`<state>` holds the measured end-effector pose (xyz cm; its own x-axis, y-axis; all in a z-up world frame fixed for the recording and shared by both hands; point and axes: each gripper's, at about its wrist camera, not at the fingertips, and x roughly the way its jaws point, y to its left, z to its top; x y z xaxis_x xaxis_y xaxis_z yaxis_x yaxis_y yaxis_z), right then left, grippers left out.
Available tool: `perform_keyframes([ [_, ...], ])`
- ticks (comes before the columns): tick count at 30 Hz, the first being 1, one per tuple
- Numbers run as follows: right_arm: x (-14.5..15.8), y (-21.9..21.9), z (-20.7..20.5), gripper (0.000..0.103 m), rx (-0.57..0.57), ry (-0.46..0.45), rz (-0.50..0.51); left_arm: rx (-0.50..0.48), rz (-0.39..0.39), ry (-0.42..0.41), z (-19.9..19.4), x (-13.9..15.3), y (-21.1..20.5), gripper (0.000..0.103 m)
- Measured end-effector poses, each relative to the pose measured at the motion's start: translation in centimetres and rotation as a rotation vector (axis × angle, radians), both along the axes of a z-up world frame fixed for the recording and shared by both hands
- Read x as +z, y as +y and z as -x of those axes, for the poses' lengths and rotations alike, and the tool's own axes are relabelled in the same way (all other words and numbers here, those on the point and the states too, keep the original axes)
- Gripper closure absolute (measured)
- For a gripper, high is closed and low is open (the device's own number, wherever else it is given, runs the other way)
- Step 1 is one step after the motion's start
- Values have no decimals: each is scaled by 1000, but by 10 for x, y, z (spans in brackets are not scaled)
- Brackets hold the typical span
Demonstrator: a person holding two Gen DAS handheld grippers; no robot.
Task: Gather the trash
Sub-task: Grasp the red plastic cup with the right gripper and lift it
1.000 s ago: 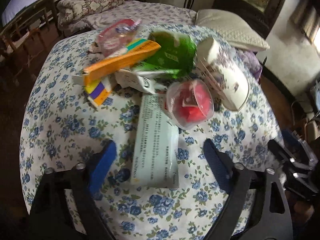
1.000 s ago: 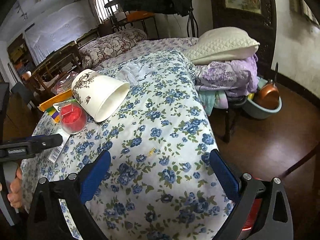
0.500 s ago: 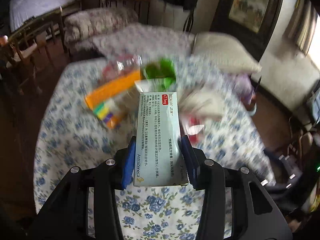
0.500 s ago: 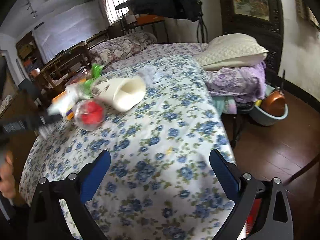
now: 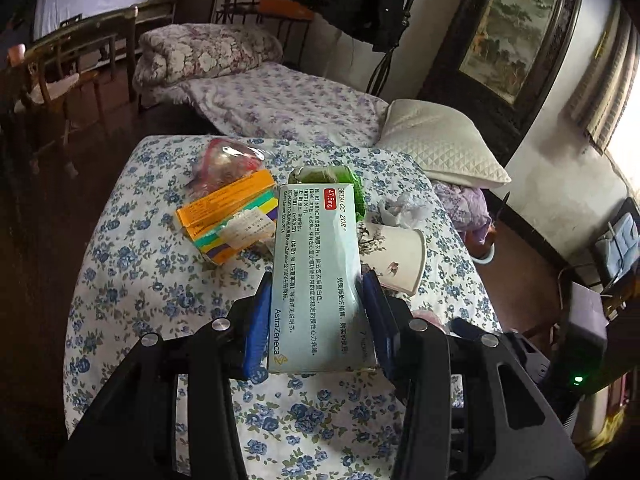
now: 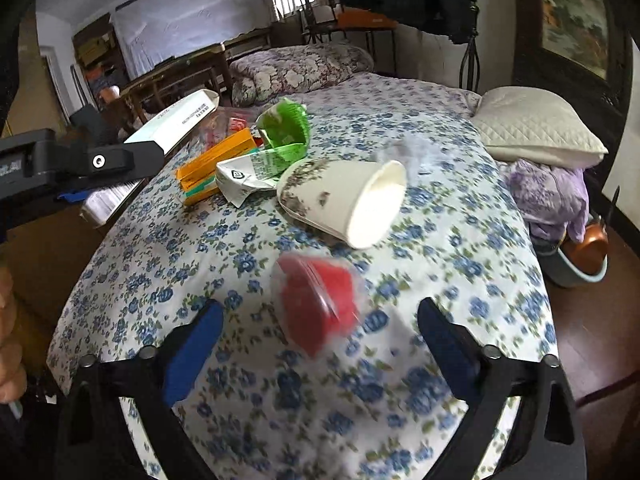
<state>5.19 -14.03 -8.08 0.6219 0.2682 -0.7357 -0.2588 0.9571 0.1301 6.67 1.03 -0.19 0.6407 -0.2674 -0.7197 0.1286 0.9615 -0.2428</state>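
On the desk (image 6: pixel 168 248), a tipped cup (image 6: pixel 344 200) lies behind the plastic tub (image 6: pixel 320 304) and right of the stacked boxes (image 6: pixel 212 168). A crumpled wrapper (image 6: pixel 280 136) lies between boxes and cup. A medicine box (image 5: pixel 320 280) hangs above the desk. A pillow (image 6: pixel 536 128) rests on the bed (image 6: pixel 400 92) behind.

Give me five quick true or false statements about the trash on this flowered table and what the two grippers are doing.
1. The left gripper grips a pale medicine box. True.
2. The paper cup stands upright. False: it lies on its side.
3. The right gripper holds the red-filled plastic cup. False: its closing jaws stand clear of it.
4. An orange box lies on the table. True.
5. The green wrapper is on the floor. False: it is on the table.
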Motion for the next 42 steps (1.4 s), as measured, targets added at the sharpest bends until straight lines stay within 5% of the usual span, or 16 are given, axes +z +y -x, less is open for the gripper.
perform_keyframes([
  [3,-1,3,-9,34,0,16,1,-12,-8,-2,0,0,-4,59],
  [4,-1,3,-11,49,2,23,-1,-14,-11,-2,0,0,-5,59],
  [13,0,-11,4,49,9,14,14,-35,-32,15,-2,-7,-15,59],
  [20,1,-24,14,32,23,7,-12,-55,-59,20,-1,-12,-23,59],
  [27,-3,-30,20,32,61,2,22,-61,-60,30,-2,-14,-23,59],
  [30,-3,-30,18,37,93,-16,18,-68,-59,30,0,-14,-25,59],
  [34,-8,-26,6,58,144,5,-37,-74,-64,31,1,-15,-29,59],
  [42,1,-26,15,62,68,-51,-24,-89,-78,37,2,-18,-37,58],
])
